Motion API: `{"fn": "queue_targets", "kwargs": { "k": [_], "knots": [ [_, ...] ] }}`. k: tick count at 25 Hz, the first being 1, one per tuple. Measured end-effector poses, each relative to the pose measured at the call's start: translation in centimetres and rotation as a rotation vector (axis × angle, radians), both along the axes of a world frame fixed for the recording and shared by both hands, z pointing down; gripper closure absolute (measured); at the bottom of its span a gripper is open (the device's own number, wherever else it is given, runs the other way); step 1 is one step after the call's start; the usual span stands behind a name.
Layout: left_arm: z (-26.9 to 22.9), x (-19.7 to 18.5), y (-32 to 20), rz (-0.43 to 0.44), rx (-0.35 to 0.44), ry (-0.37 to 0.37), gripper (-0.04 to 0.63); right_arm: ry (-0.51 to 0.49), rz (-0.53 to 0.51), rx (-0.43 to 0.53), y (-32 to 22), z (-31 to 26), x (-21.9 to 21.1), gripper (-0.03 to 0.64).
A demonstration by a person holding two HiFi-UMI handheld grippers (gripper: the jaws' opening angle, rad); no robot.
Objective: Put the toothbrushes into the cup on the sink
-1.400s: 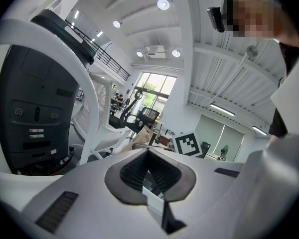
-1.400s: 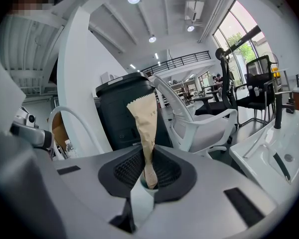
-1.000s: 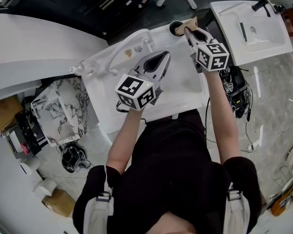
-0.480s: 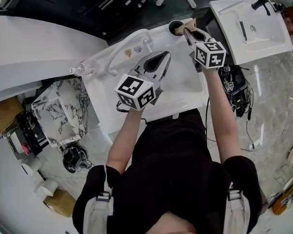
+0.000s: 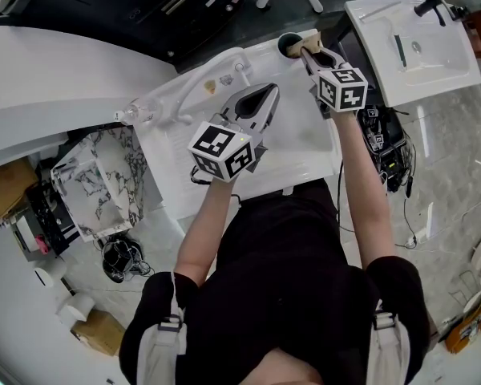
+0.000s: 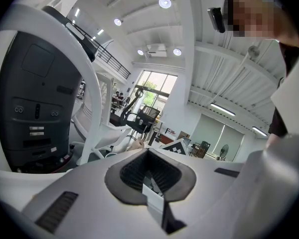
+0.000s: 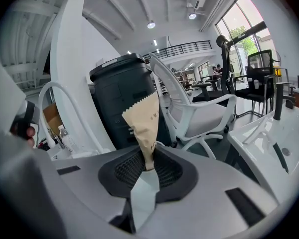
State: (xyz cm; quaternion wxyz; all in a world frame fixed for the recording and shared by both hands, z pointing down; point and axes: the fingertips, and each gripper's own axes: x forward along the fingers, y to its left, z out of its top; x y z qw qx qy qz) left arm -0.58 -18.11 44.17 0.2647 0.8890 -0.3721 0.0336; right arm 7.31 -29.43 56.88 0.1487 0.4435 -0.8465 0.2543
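I read the tan paper toothbrush packet [image 7: 143, 121] as pinched at its lower end between the jaws of the right hand-held gripper [image 7: 148, 161], serrated end pointing away. In the head view the packet sits just beside the dark cup [image 5: 288, 46] at the far corner of the sink [image 5: 305, 139]. The left hand-held gripper [image 6: 148, 156] hangs over the basin, jaws pressed together with nothing between them.
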Motion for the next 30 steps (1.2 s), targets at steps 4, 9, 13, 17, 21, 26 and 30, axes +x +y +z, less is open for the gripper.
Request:
{"fn": "queue_targets", "kwargs": {
  "k": [4, 9, 13, 17, 21, 26, 30],
  "knots": [
    [-0.02, -0.08, 0.10, -0.004, 0.003, -0.001, 0.588, 0.008, -0.002, -0.003, 0.12, 0.31, -0.03, 0.555],
    [-0.08, -0.29, 0.12, -0.008, 0.005, -0.002, 0.588, 0.012, -0.001, -0.008, 0.16, 0.53, -0.05, 0.555],
    [-0.03, -0.28, 0.08, -0.007, 0.004, -0.005, 0.588, 0.016, -0.002, -0.007, 0.02, 0.64, 0.00, 0.555],
    [0.04, -0.48, 0.09, -0.007, 0.003, -0.006, 0.588, 0.016, -0.001, -0.007, 0.03, 0.73, -0.18, 0.555],
    [0.01, -0.47, 0.09, -0.007, 0.003, -0.004, 0.588, 0.022, -0.004, -0.005, 0.13, 0.76, -0.22, 0.554],
    [0.03, -0.38, 0.10, -0.007, 0.004, -0.005, 0.586, 0.023, -0.002, -0.004, 0.09, 0.78, 0.01, 0.545],
    [-0.08, -0.50, 0.13, -0.009, 0.007, -0.002, 0.588, 0.023, 0.000, -0.002, 0.15, 0.63, 0.08, 0.535]
  ]
}}
